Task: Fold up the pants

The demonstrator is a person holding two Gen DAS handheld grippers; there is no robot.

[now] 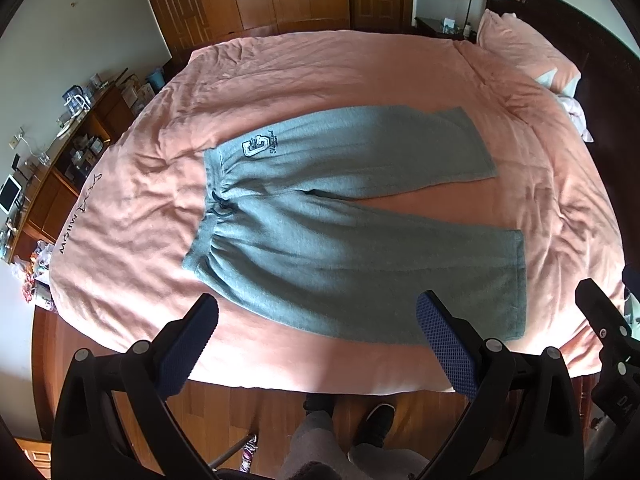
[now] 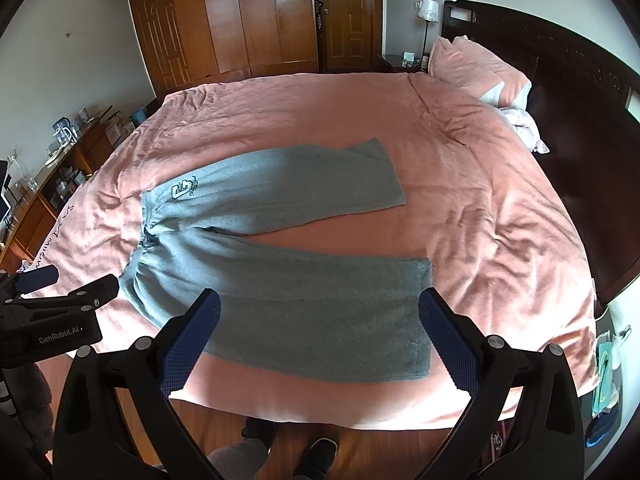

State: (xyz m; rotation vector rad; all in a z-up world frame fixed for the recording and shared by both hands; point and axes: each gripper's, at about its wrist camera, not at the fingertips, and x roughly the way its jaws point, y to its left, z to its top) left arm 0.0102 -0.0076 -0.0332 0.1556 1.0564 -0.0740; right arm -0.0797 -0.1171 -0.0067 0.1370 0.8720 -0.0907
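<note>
Grey fleece pants [image 1: 340,220] lie spread flat on the pink bedcover [image 1: 320,76], waistband toward my left and both legs fanned out to the right, the near leg running close to the bed's front edge. A dark letter patch [image 1: 253,147] sits near the waistband on the far leg. My left gripper [image 1: 316,320] hangs above the near leg with its blue-padded fingers spread wide, gripping nothing. My right gripper [image 2: 320,312] hovers over the near leg toward its cuff, jaws equally wide apart and empty. Pink pillows [image 2: 476,68] rest against the dark headboard [image 2: 568,76] at far right.
</note>
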